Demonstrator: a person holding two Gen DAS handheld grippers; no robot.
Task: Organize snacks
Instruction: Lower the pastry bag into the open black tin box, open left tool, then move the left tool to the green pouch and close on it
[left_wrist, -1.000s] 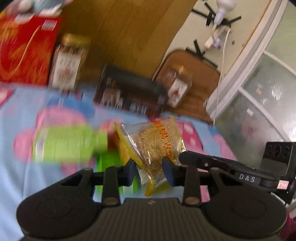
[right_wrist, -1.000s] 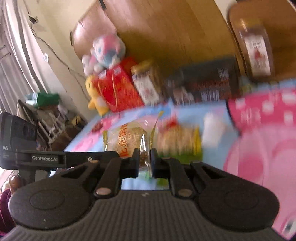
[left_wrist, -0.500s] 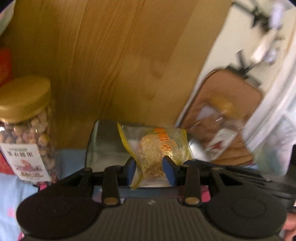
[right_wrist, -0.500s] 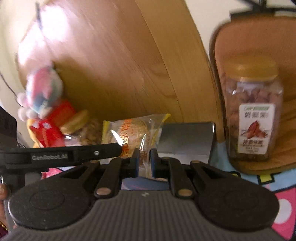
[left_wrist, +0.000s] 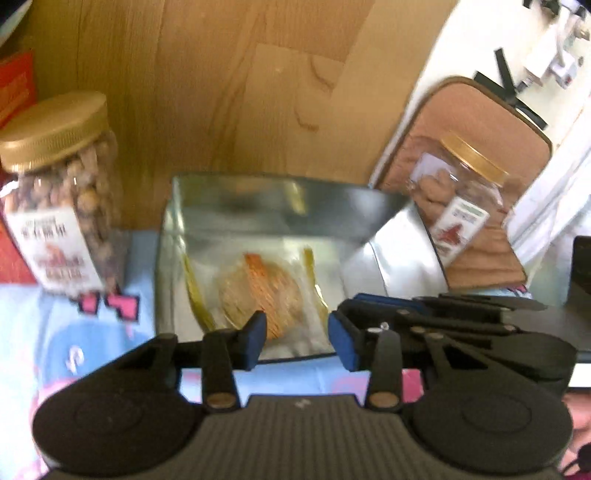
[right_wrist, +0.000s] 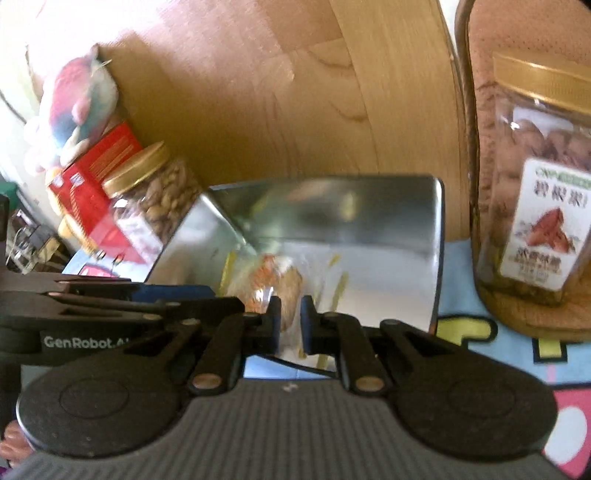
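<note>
A clear, yellow-edged snack packet with a round cracker (left_wrist: 258, 295) lies inside an open silver tin box (left_wrist: 258, 206). My left gripper (left_wrist: 297, 341) is open just above the tin's near edge, and the packet lies loose beyond its fingertips. My right gripper (right_wrist: 290, 325) is narrowly open at the same edge with nothing between its pads; the packet (right_wrist: 284, 284) lies in the tin (right_wrist: 436, 236) just past them. The two grippers sit side by side.
A gold-lidded nut jar (left_wrist: 62, 206) stands left of the tin. A second nut jar (left_wrist: 458, 199) stands to the right on a wooden board (left_wrist: 491, 243). A wooden panel rises behind. A red box (right_wrist: 99, 177) and a plush toy (right_wrist: 81, 99) are at far left.
Both grippers carried the snack packet from the blue cloth up to the tin. The jaws have opened and the packet now lies inside the tin.
</note>
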